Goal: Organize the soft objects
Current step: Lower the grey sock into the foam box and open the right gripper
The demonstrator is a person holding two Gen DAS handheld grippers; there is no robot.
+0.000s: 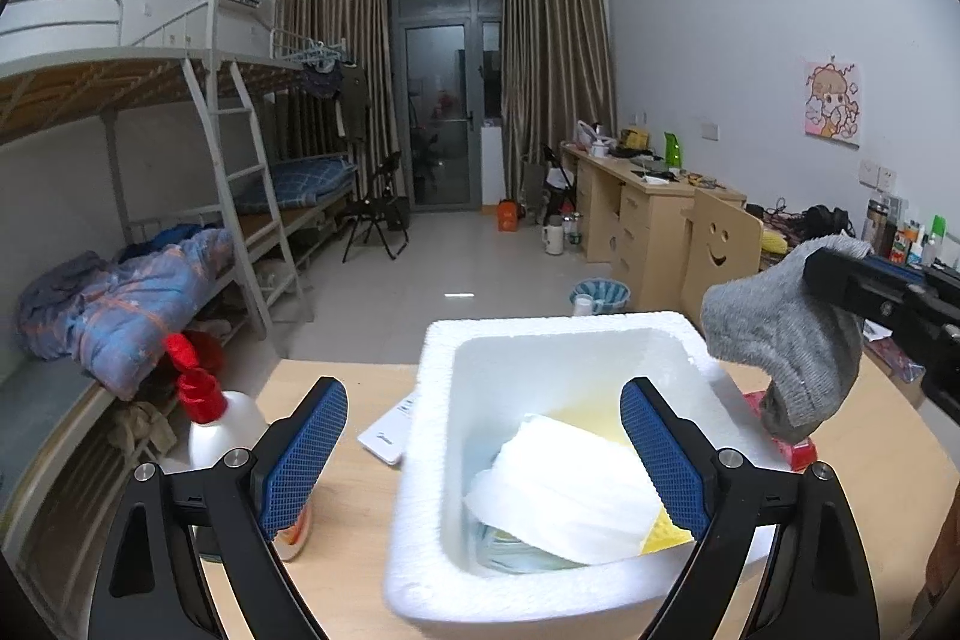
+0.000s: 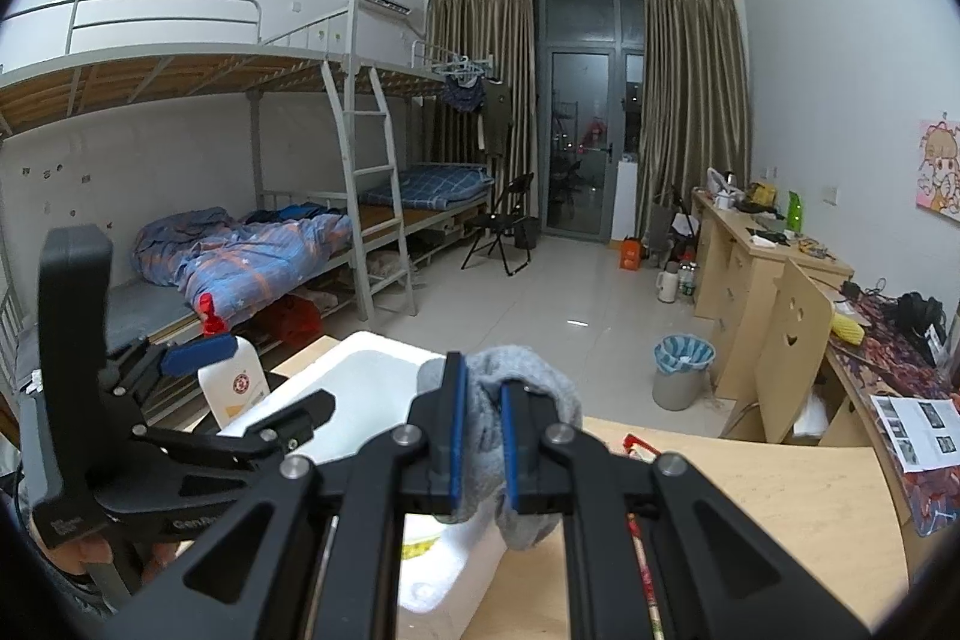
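A white foam box (image 1: 432,460) stands on the wooden table (image 1: 360,520). Inside lie a white cloth (image 1: 570,484), a yellow sponge (image 1: 666,529) and a bluish item underneath. My left gripper (image 1: 480,454) is open and empty, its fingers straddling the box's left wall. My right gripper (image 2: 480,430) is shut on a grey sock (image 2: 528,382) and holds it in the air over the box's right rim (image 2: 372,358). In the left wrist view the sock (image 1: 780,340) hangs from the right gripper at the right edge.
A white spray bottle with a red trigger (image 1: 210,418) stands left of the box. A white remote (image 1: 390,430) lies beside it. A red packet (image 1: 792,448) lies right of the box. Bunk beds, a desk and a bin stand beyond the table.
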